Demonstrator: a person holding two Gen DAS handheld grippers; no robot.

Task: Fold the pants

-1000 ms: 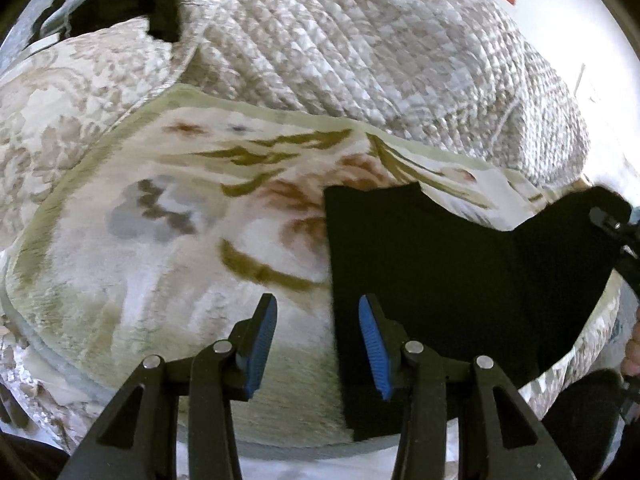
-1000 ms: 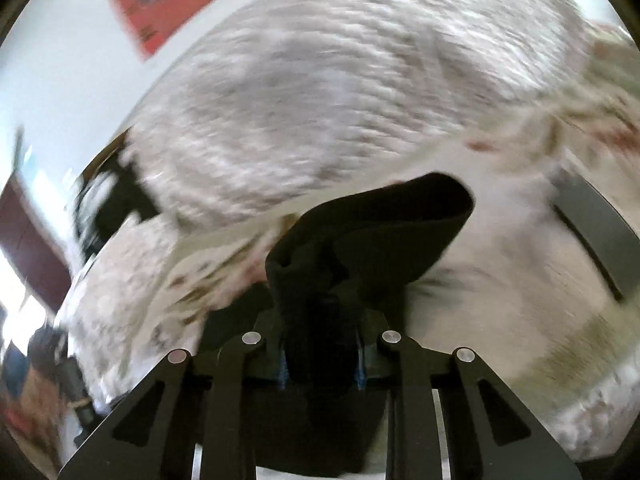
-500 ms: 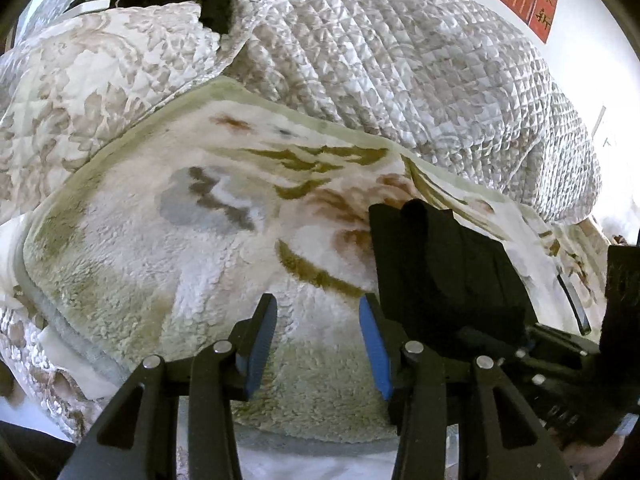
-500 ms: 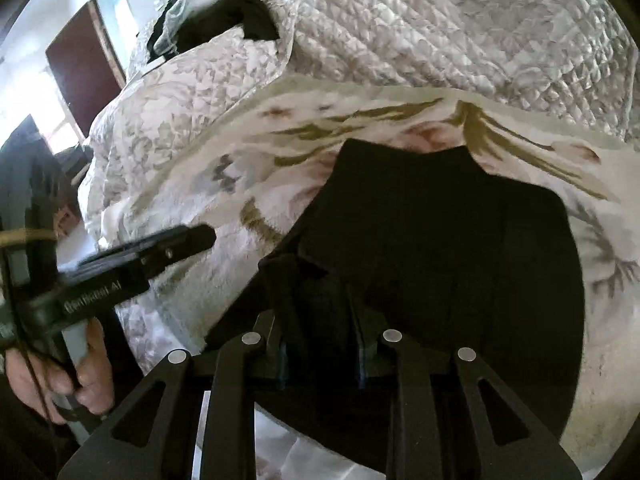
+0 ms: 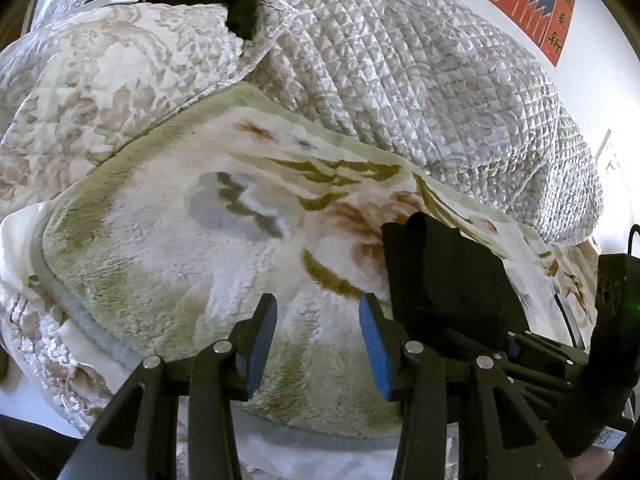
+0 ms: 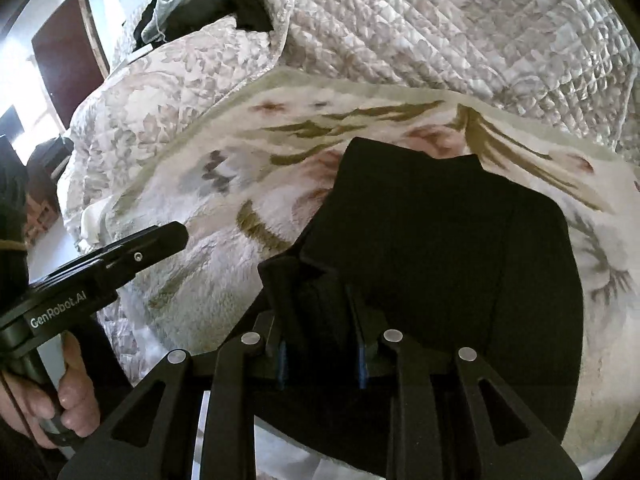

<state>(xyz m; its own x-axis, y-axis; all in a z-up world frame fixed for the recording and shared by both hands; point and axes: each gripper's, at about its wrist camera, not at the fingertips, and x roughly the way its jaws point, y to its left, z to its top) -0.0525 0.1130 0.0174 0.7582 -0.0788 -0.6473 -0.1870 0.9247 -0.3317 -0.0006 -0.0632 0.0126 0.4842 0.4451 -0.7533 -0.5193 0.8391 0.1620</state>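
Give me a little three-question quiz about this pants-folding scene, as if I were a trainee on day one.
1. True or false: the left gripper is clamped on the black pants.
2. What do the pants lie on: (a) a bare wooden floor, (b) a plush flowered blanket, (c) a metal tray?
3. What is bunched between the fingers of the right gripper?

Key:
1. False. Its jaws stand open with nothing between them, over the blanket beside the pants.
2. b.
3. A fold of the black pants, near their closest edge.
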